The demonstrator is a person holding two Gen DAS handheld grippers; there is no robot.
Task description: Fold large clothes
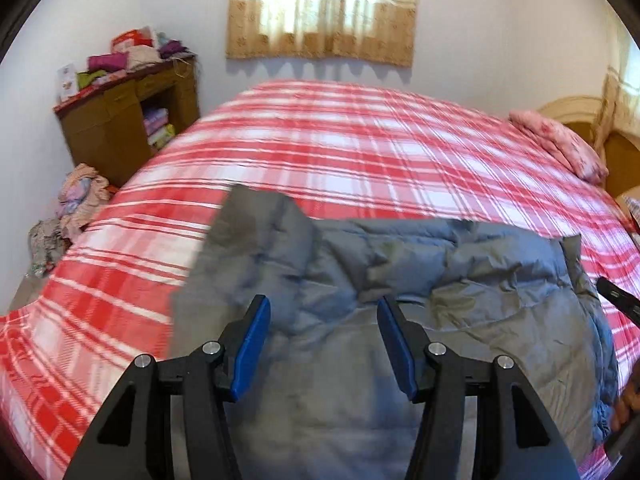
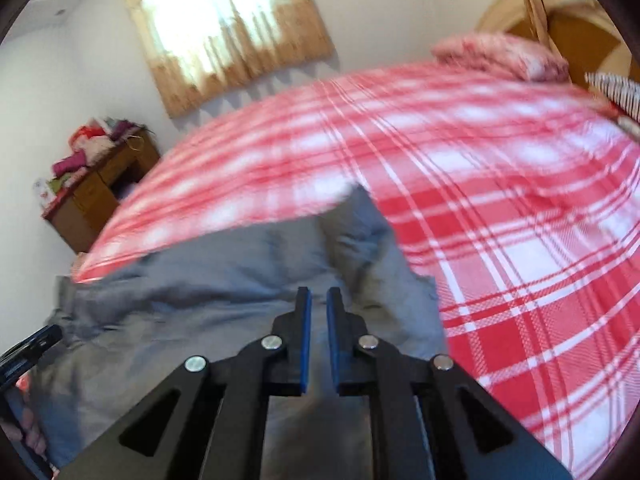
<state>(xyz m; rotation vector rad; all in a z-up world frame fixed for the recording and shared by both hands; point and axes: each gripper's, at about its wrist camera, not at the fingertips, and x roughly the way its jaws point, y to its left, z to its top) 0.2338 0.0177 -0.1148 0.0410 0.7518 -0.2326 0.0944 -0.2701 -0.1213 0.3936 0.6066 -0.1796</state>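
Note:
A grey padded jacket (image 1: 400,280) lies crumpled on the near part of a bed with a red and white plaid cover (image 1: 340,140). My left gripper (image 1: 322,308) is open and empty, its blue-padded jaws wide apart above the jacket's near side. In the right wrist view the jacket (image 2: 220,280) fills the lower left. My right gripper (image 2: 318,300) has its jaws nearly closed with a narrow gap and nothing between them, just above the jacket. The right gripper's tip shows at the left view's right edge (image 1: 618,300).
A wooden shelf unit (image 1: 128,120) piled with folded cloth stands left of the bed. A heap of clothes (image 1: 76,208) lies on the floor beside it. A pink pillow (image 1: 560,144) lies by the headboard at right. A curtained window (image 1: 324,8) is on the far wall.

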